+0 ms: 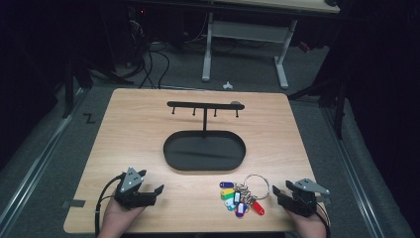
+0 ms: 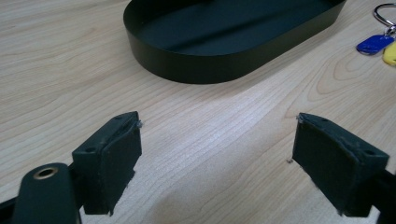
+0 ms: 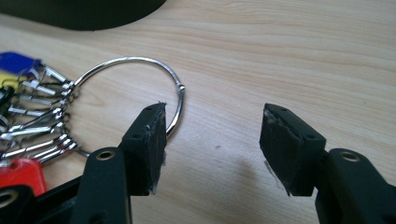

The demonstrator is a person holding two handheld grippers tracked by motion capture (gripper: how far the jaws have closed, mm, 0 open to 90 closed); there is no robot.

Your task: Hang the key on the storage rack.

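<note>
A large metal key ring [image 1: 256,182] [image 3: 140,74] with several coloured key tags [image 1: 236,199] lies flat on the wooden table [image 1: 148,129], near its front right. Behind it stands a black oval tray [image 1: 204,150] [image 2: 224,42] with a T-shaped hook rack [image 1: 204,105] rising from its far side. My right gripper [image 1: 283,194] [image 3: 212,144] rests on the table just right of the ring, jaws open, nothing between them; its left jaw overlaps the ring's near edge in the right gripper view. My left gripper [image 1: 151,192] [image 2: 217,158] sits at the front left, wide open over bare wood.
The table ends close behind both hands at the front edge. Beyond the far edge lie a grey floor, cables and a white desk frame [image 1: 245,44]. A blue tag [image 2: 373,44] and a yellow tag [image 2: 390,57] show at the right edge of the left gripper view.
</note>
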